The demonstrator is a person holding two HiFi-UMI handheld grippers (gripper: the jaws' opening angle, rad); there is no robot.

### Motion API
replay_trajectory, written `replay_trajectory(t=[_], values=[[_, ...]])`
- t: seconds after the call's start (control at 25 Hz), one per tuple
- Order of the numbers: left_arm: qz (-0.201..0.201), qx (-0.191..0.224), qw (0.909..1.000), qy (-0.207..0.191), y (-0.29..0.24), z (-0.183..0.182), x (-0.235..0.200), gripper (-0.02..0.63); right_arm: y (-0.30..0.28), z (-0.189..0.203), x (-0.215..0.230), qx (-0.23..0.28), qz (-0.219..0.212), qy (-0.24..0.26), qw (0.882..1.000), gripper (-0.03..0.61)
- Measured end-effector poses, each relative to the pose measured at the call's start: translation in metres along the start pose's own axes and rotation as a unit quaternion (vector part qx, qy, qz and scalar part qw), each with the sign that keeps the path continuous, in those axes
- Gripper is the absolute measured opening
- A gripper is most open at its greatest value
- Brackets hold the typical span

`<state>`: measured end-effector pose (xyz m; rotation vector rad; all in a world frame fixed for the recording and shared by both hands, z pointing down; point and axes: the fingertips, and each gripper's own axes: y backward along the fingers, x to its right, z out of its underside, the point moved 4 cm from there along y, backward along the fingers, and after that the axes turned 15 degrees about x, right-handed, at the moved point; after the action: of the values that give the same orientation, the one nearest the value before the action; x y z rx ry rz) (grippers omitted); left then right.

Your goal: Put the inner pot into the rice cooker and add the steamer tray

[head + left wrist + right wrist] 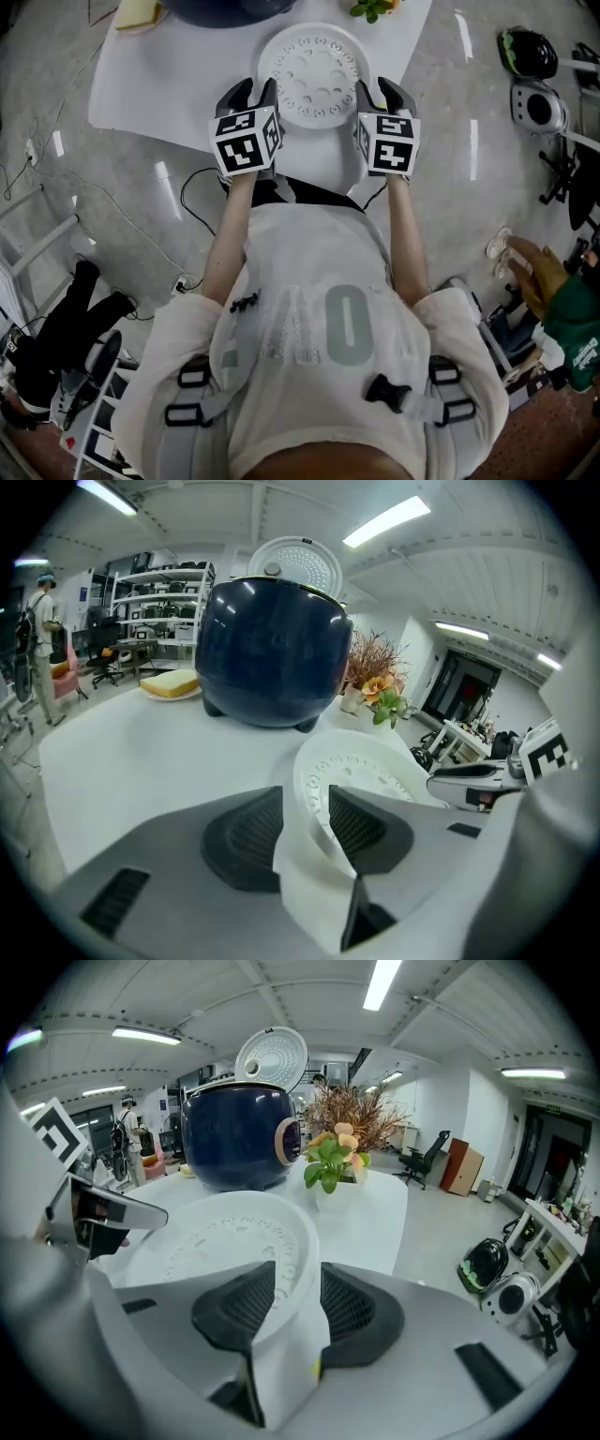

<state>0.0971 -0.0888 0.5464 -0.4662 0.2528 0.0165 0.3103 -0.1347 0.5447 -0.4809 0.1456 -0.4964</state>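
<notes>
A white perforated steamer tray (317,70) sits at the near edge of the white table (150,84). My left gripper (255,98) is shut on its left rim and my right gripper (378,98) on its right rim. In the left gripper view the tray's (366,771) wall fills the gap between the dark pads of the gripper (305,822). The right gripper view shows the same grip (298,1302) on the tray (225,1241). The dark blue rice cooker (272,653) stands farther back with its lid (292,566) raised. Its inside is hidden, and I see no inner pot.
A plate with bread (171,683) lies left of the cooker (234,1138). A small potted plant (328,1162) stands to its right. A helmet (527,52) and gear lie on the floor at right. A seated person's hand (525,272) is near. Cables trail on the floor at left.
</notes>
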Motion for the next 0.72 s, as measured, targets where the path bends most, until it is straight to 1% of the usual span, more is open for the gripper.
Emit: replay_trajectory(t=[0.16,0.32,0.44,0.56,0.72], values=[[-0.006,-0.009,0.9999,0.004,0.0028,0.0093,-0.0033,0.137,-0.0018,0.0062,-0.0040,-0.008,-0.004,0.003,1.000,0.158],[-0.002,-0.011,0.9999,-0.001,0.0003,0.0078,0.0022,0.097,-0.0029,0.0084,-0.0017,-0.010,0.000,0.000,1.000,0.144],[-0.002,-0.011,0.9999,-0.009,-0.0025,0.0040,0.0054,0.091,-0.0037,0.0061,0.0013,-0.006,0.002,-0.010,1.000,0.140],[-0.003,-0.009,0.9999,-0.006,-0.0011,0.0056,0.0033,0.089,-0.0038,0.0070,-0.0003,-0.002,0.003,-0.013,1.000,0.133],[-0.004,-0.006,1.0000,-0.002,0.0009,0.0089,0.0012,0.086,-0.0036,0.0096,-0.0011,-0.001,0.016,-0.035,0.999,0.118]])
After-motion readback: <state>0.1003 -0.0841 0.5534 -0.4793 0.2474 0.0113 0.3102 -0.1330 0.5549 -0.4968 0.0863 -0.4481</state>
